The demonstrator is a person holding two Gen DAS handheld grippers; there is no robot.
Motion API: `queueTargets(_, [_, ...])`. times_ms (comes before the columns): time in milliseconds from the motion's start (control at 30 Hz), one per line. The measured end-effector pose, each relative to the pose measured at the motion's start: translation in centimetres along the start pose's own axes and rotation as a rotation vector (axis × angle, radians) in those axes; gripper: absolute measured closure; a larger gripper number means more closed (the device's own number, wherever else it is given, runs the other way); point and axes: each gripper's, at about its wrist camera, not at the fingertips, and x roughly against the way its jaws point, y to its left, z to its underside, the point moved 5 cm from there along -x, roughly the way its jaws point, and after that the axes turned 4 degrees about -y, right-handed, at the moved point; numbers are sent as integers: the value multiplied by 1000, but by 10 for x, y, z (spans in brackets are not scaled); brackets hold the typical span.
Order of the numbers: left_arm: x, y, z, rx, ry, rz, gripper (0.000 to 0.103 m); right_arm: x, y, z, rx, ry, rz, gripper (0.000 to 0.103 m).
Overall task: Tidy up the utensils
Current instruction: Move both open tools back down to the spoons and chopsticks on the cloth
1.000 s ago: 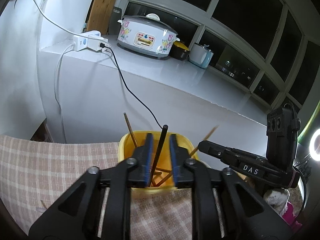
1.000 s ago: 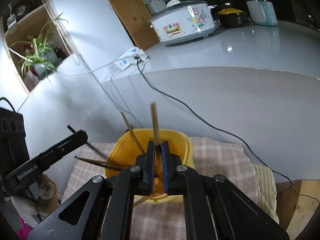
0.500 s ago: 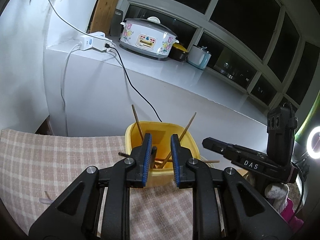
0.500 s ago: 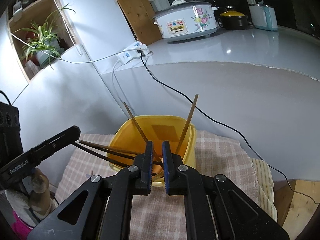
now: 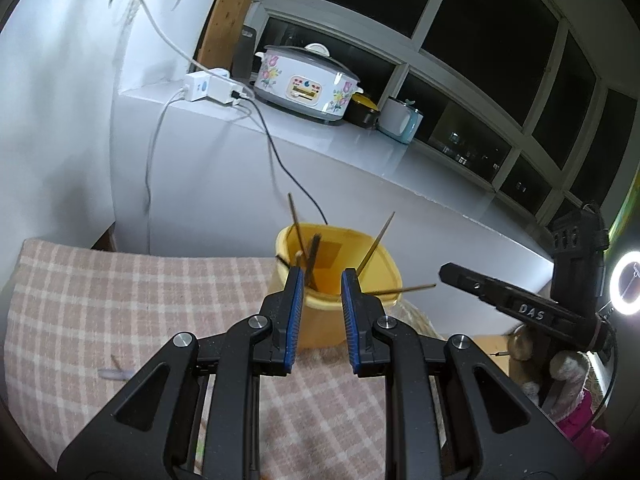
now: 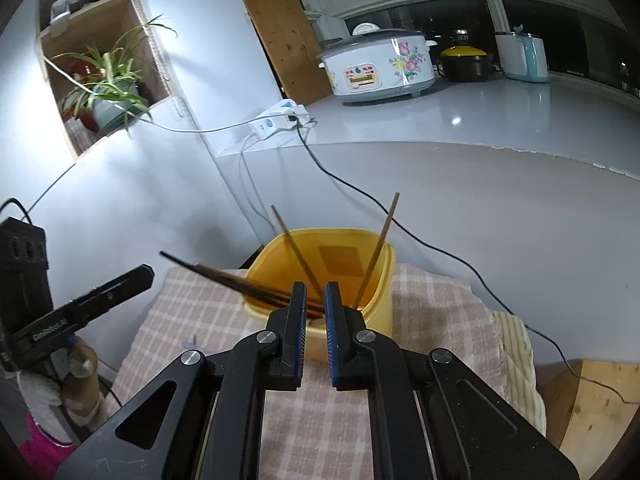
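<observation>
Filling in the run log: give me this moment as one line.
task: organize utensils | yellow tub: chopsticks inside, on checked cloth | left hand-held gripper: empty | right hand-held gripper: empty

You see a yellow plastic tub [image 6: 372,316] with a smooth, slightly glossy wall, holding thin wooden chopsticks [image 6: 378,248], on a woven checked cloth [image 5: 120,300] that looks matt and coarse. Behind, the white counter [image 6: 500,116] shines glossy; the cooker [image 5: 306,84] looks smooth and glazed.

Each black plastic two-finger left gripper [image 5: 319,276] and right gripper [image 6: 315,290] has blue ribbed pads, silver round screws, and triangular cut-outs in its arms.
</observation>
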Motion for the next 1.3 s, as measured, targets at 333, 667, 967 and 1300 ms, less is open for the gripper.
queueTargets(333, [22,28,31,38,36,-41,79,10,24,22,31,15,-41,78])
queueTargets(667, [52,87,79,105,92,-166,79,-9,43,58,47,99,-87,76])
queueTargets(967, [50,124,118,179,161,-226,79,-40,66,95,60,215,-130,76])
queueTargets(1300, [29,138,146,190,240,-257,79,-81,94,143,135,372,-154,76])
